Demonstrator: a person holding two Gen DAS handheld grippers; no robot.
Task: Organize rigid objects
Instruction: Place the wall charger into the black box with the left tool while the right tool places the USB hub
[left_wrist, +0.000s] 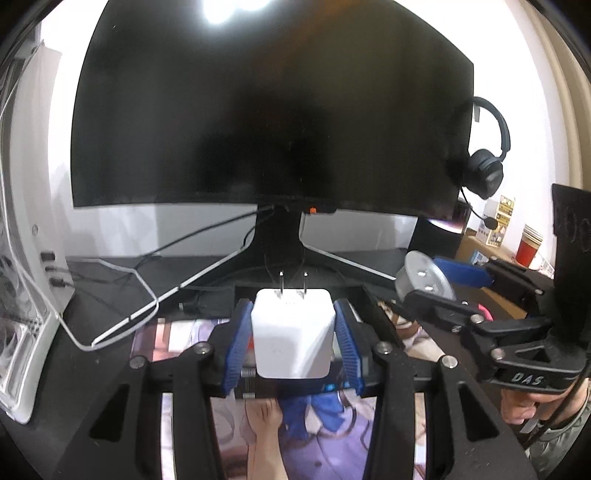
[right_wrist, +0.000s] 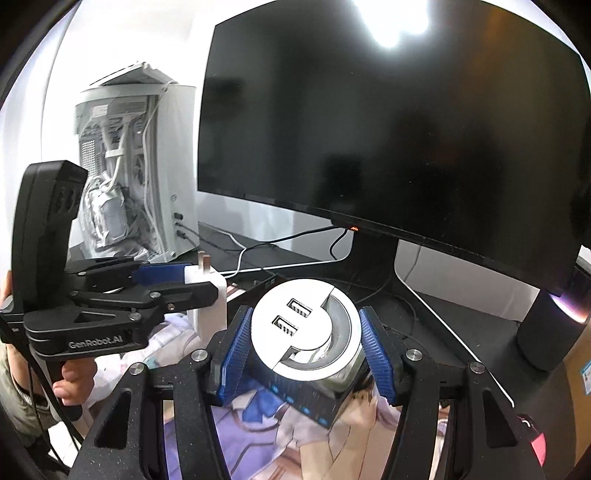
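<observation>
I have both tools loaded. My left gripper (left_wrist: 293, 343) is clamped on the white plug adapter (left_wrist: 293, 339), which sits at the centre of the left wrist frame with its two prongs pointing up toward the monitor (left_wrist: 273, 110). My right gripper (right_wrist: 304, 350) is clamped on the round USB hub (right_wrist: 304, 336), centre of the right wrist frame, its two ports facing up. Both are held above the printed desk mat (right_wrist: 266, 435), and a dark box with blue marks (right_wrist: 306, 400) lies just beneath the hub.

I judge I am mid-carry, bringing the two pieces to a resting spot. To do it well, I keep each grip square on the flat sides, since the adapter's smooth shell could twist. I should lower one at a time, keeping clear of the cables (left_wrist: 110, 280) at centre left, and release only once the base is flat.
</observation>
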